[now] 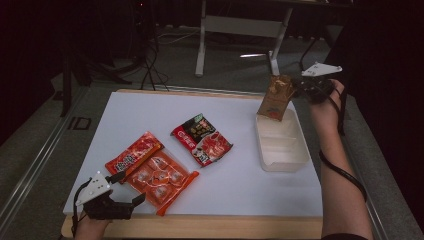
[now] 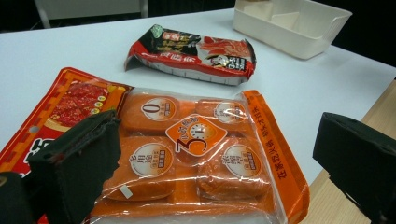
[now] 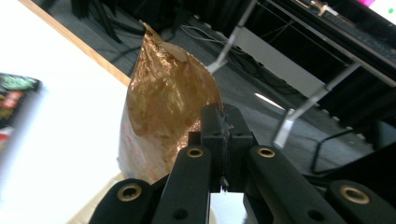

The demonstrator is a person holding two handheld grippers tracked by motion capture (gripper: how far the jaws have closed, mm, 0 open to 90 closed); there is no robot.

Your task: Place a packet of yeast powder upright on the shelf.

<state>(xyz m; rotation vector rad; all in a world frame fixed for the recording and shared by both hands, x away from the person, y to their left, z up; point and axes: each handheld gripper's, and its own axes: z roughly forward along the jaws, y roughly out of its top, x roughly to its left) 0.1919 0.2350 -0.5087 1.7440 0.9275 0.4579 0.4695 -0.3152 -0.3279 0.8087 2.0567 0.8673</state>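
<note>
Two grippers, right gripper (image 3: 224, 140) pinching gold pouch (image 3: 163, 116) (lower end hidden) above white bin (image 1: 282, 150), left gripper (image 2: 215, 158) spread.

The clear orange packet (image 2: 196, 149) bears a large "3" on its central badge and a "0" on the round label just above-left of it.

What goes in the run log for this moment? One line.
right gripper: shut on gold packet | above white bin | left gripper: open beside orange packet
</note>
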